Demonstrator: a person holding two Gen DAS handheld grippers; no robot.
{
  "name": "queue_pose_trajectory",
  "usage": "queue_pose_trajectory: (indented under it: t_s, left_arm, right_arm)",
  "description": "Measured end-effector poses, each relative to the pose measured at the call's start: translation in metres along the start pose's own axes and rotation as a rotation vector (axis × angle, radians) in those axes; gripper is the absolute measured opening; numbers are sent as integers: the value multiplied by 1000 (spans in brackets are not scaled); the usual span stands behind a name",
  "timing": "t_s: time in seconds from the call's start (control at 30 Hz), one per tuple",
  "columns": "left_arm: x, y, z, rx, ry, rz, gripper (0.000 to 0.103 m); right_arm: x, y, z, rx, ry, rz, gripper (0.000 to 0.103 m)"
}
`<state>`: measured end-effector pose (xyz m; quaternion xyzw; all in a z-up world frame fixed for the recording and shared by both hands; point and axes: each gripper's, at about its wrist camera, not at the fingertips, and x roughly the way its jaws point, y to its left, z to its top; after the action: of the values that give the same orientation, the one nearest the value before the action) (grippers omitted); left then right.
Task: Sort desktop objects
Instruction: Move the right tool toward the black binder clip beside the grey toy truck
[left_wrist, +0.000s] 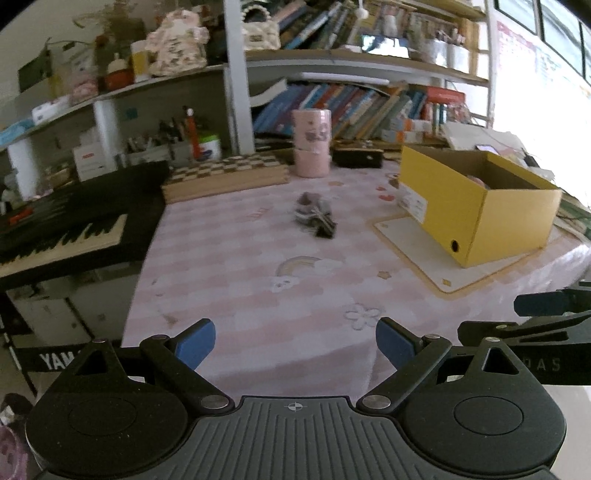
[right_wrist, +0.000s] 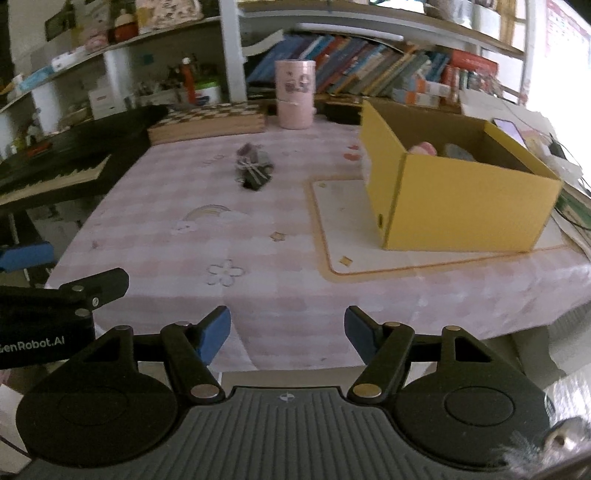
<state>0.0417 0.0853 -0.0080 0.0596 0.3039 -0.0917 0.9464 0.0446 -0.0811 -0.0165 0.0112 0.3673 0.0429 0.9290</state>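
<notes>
While spread-jawed and empty, left gripper (left_wrist: 295, 343) and right gripper (right_wrist: 287, 334) well short of dark bundle (right_wrist: 254, 170) left of yellow box (right_wrist: 461, 206) — risk: loose bundle slipping, scattering on pinch.

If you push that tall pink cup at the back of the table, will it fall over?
Probably. The pink cup is tall and narrow, so a high push would likely tip it. It looks like two stacked pieces, so the top may slide off. Once down, its round sides would likely roll.

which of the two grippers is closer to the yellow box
The right gripper: the yellow box sits on its side of the table, just ahead to its right. The left gripper faces the dark bundle at mid-table, farther away.
</notes>
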Motion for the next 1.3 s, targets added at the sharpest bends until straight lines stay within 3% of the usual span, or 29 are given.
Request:
queue_pose_trajectory:
  t_s: [0.83,1.3]
  left_arm:
    - [3,28,5,-16,-30,22,96]
    - [41,26,30,-22,-17,46,96]
  right_arm:
    - [15,34,20,-64,-21,41,67]
    - [51,22,47,-70,3,73,67]
